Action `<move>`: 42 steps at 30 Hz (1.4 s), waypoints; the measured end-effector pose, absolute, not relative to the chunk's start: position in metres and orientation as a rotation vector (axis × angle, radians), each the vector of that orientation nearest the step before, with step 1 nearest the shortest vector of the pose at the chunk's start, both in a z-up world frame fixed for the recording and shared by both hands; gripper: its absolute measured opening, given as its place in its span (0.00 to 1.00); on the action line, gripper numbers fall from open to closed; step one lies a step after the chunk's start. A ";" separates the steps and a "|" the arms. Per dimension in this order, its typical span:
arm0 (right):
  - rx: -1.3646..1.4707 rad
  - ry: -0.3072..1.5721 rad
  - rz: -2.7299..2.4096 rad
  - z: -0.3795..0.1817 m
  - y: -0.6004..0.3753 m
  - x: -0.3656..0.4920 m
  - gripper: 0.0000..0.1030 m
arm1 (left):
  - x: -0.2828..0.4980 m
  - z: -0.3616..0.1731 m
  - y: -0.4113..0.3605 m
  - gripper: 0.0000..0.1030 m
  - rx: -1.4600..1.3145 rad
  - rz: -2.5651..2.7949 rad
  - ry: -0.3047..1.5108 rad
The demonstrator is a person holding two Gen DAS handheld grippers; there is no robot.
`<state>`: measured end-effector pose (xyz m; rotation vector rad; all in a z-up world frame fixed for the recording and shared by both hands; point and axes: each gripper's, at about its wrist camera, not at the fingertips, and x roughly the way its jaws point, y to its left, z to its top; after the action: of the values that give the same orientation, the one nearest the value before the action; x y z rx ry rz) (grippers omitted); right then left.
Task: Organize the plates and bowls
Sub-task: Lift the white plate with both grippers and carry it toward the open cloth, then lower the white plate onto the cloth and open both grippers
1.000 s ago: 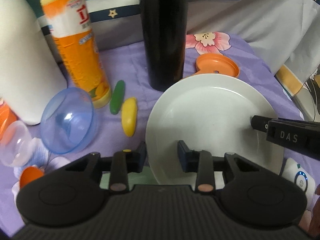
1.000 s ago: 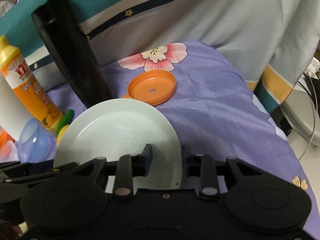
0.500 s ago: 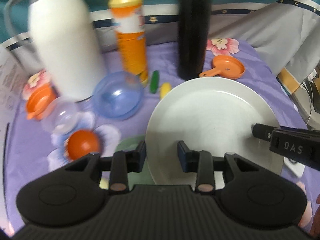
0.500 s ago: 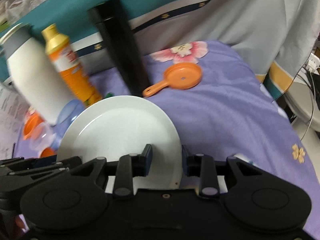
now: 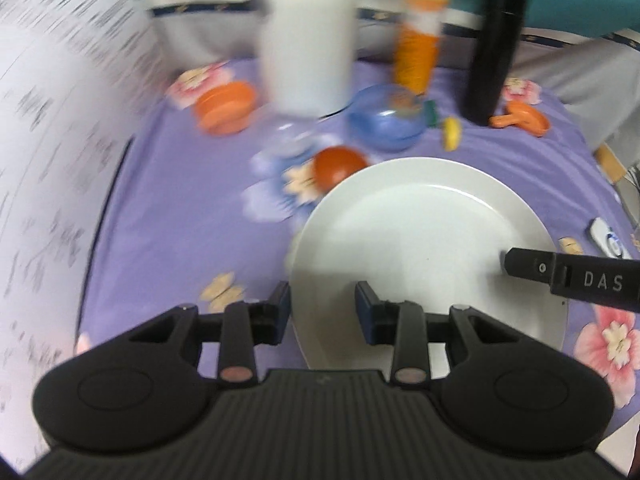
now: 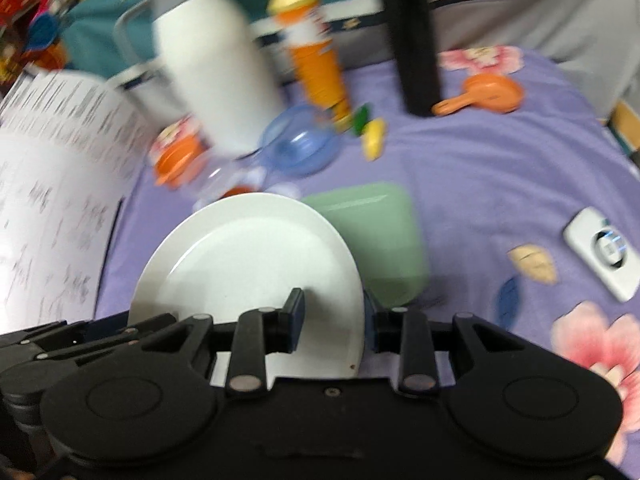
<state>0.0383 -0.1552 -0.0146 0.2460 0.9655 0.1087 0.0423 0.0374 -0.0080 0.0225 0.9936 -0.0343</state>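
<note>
A white round plate (image 5: 424, 248) is held off the purple cloth by both grippers. My left gripper (image 5: 322, 310) is shut on its left rim. My right gripper (image 6: 334, 322) is shut on its right rim; the plate shows in the right wrist view (image 6: 248, 256), and one of its fingers (image 5: 536, 268) reaches in from the right in the left wrist view. A pale green square plate (image 6: 376, 236) lies on the cloth beside the white plate. A blue bowl (image 5: 386, 122), an orange bowl (image 5: 226, 106) and an orange ball (image 5: 338, 164) sit further back.
A white jug (image 5: 308, 36), an orange bottle (image 5: 418, 48) and a black flask (image 5: 494, 52) stand at the back. An orange toy pan (image 5: 524, 118), yellow and green toy vegetables (image 6: 372, 136), a white device (image 6: 604, 248) and printed paper (image 5: 52, 160) at left.
Both grippers have lifted the white plate and drawn it back toward the near left; the green plate under it is now uncovered. The view is blurred with motion.
</note>
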 end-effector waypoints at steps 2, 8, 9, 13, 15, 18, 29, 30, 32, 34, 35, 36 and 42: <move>0.233 0.986 0.140 -0.016 -0.132 0.034 0.30 | 0.031 -0.011 0.062 0.33 0.003 -0.004 0.997; 0.170 1.050 0.226 -0.022 -0.057 0.023 0.30 | 0.004 -0.020 0.129 0.34 -0.043 0.053 1.020; 0.160 1.063 0.239 -0.024 -0.046 0.020 0.30 | 0.000 -0.022 0.140 0.34 -0.051 0.062 1.025; 0.113 1.112 0.265 -0.034 -0.018 0.015 0.30 | -0.010 -0.037 0.167 0.34 -0.081 0.084 1.052; 0.090 1.132 0.265 -0.040 -0.010 0.012 0.30 | -0.014 -0.044 0.175 0.34 -0.089 0.082 1.066; 0.069 1.159 0.258 -0.046 -0.004 0.009 0.31 | -0.016 -0.055 0.179 0.34 -0.093 0.073 1.081; 0.049 1.195 0.250 -0.067 -0.003 0.020 0.36 | -0.009 -0.075 0.183 0.34 -0.110 0.054 1.099; 0.051 1.194 0.253 -0.068 -0.002 0.022 0.38 | -0.008 -0.077 0.184 0.35 -0.115 0.052 1.102; 0.051 1.189 0.266 -0.068 -0.003 0.022 0.41 | -0.006 -0.079 0.184 0.39 -0.120 0.049 1.106; 0.058 1.180 0.278 -0.067 -0.003 0.022 0.57 | -0.007 -0.079 0.183 0.56 -0.122 0.044 1.098; 0.059 1.171 0.283 -0.065 -0.003 0.022 0.77 | -0.007 -0.079 0.181 0.73 -0.117 0.047 1.087; 0.060 1.158 0.289 -0.063 -0.005 0.021 0.91 | -0.008 -0.078 0.180 0.88 -0.107 0.053 1.076; 0.056 1.126 0.301 -0.052 -0.017 0.017 1.00 | -0.010 -0.074 0.182 1.00 -0.109 0.075 1.044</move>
<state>0.0174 -0.0173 -0.0519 0.0561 1.1259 0.3015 -0.0096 0.1817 -0.0741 -0.1089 1.0435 0.0745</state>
